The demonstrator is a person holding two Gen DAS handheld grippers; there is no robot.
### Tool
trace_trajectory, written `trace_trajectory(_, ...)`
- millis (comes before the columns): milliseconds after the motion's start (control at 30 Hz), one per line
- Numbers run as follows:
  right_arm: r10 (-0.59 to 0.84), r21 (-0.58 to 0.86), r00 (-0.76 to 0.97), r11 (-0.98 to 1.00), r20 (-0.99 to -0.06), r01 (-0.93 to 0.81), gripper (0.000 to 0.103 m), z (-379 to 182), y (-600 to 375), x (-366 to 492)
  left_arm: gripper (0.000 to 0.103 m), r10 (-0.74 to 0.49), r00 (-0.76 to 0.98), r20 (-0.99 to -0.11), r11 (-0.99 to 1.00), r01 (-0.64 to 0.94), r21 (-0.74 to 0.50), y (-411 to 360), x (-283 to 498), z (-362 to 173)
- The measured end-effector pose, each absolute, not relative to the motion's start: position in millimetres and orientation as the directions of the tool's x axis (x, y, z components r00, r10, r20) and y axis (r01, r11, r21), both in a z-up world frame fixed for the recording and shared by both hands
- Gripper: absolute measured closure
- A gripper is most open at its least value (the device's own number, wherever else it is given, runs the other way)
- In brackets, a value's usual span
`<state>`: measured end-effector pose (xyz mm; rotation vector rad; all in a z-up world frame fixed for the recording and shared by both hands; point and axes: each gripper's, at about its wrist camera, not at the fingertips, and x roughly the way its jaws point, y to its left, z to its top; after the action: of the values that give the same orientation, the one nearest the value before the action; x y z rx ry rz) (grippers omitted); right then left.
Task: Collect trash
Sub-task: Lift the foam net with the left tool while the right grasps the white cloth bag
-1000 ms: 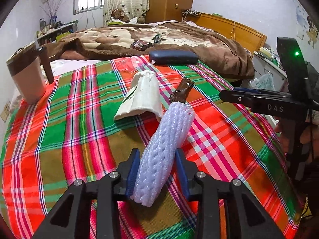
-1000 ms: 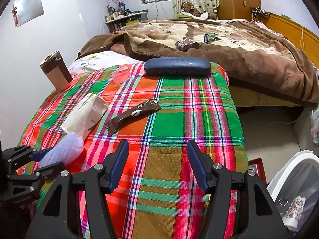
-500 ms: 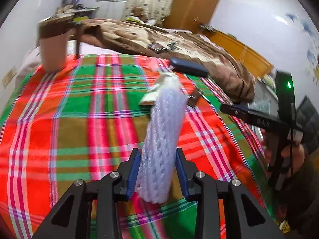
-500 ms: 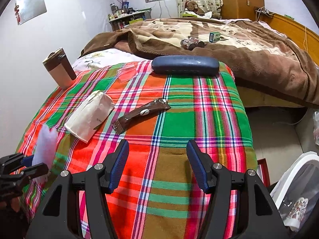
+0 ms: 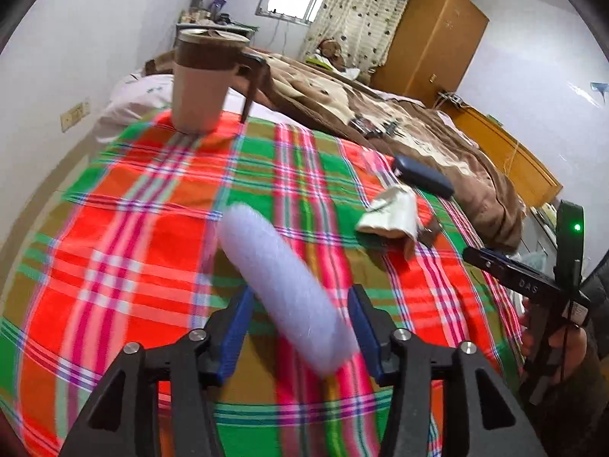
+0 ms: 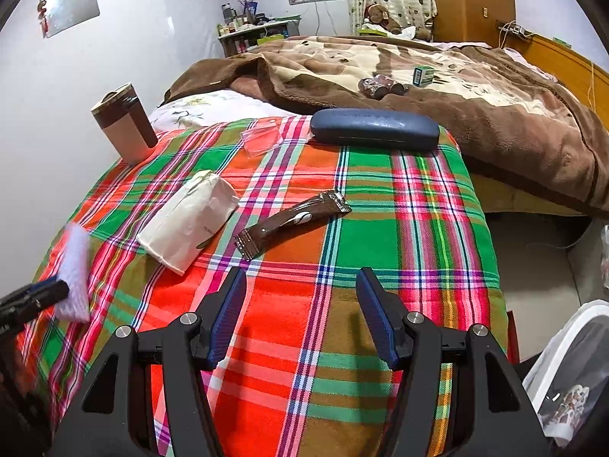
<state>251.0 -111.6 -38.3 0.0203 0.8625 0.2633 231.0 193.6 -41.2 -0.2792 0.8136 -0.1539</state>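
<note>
A white foam net sleeve (image 5: 289, 293) lies slanted between the jaws of my left gripper (image 5: 300, 331). Those jaws are opening and a gap shows beside the left pad. It hangs over the plaid bedspread (image 5: 144, 251). In the right wrist view the sleeve (image 6: 76, 274) stands at the far left. My right gripper (image 6: 300, 304) is open with nothing in it, near the bed's front edge. Ahead of it lie a brown snack wrapper (image 6: 293, 221), a white paper bag (image 6: 190, 221) and a clear plastic scrap (image 6: 262, 139).
A brown-banded mug (image 6: 123, 125) stands at the spread's far left corner. A blue glasses case (image 6: 375, 129) lies against the brown blanket (image 6: 456, 87). A bin with a white liner (image 6: 567, 381) stands on the floor at the lower right.
My left gripper has swung and rolled, so the mug now stands ahead of it. Its jaws have widened and the foam sleeve has tipped over between them. The right gripper has stayed still.
</note>
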Motion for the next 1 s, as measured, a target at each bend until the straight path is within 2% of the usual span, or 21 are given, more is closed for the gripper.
trace_trajectory(33, 0.238, 0.125, 0.622, 0.967, -0.746, -0.22, 0.042, -38.1, -110.9, 251.2, 0.044, -0.226, 0.675, -0.702, 0.951, -0.004, -0.31, 198.9, 234.8, -42.6)
trace_trajectory(167, 0.255, 0.136, 0.625, 0.963, -0.738, -0.232, 0.042, -36.8, -104.3, 251.3, 0.044, -0.229, 0.658, -0.718, 0.936, -0.054, -0.348, 213.4, 251.7, -50.6)
trace_trajectory(267, 0.27, 0.137, 0.623, 0.957, -0.735, -0.254, 0.042, -35.2, -94.6, 250.6, 0.044, -0.167, 0.628, -0.76, 0.949, -0.106, -0.296, 212.6, 262.0, -59.0)
trace_trajectory(567, 0.348, 0.139, 0.613, 0.922, -0.71, -0.362, 0.042, -31.8, -46.3, 257.1, 0.049, -0.201, 0.636, -0.745, 0.949, -0.061, -0.308, 205.8, 259.3, -63.7)
trace_trajectory(667, 0.313, 0.055, 0.627, 0.917, -0.714, -0.395, 0.042, -34.1, -29.9, 253.9, 0.049, -0.207, 0.639, -0.74, 0.946, -0.063, -0.319, 207.4, 260.5, -65.1)
trace_trajectory(800, 0.295, 0.08, 0.648, 0.937, -0.703, -0.34, 0.042, -29.4, -28.6, 265.5, 0.049, -0.216, 0.645, -0.733, 0.941, -0.063, -0.333, 209.4, 260.4, -66.2)
trace_trajectory(1000, 0.277, 0.026, 0.6, 0.919, -0.75, -0.392, 0.042, -41.5, -8.2, 266.1, 0.049, -0.221, 0.647, -0.73, 0.94, -0.06, -0.337, 210.1, 260.4, -66.0)
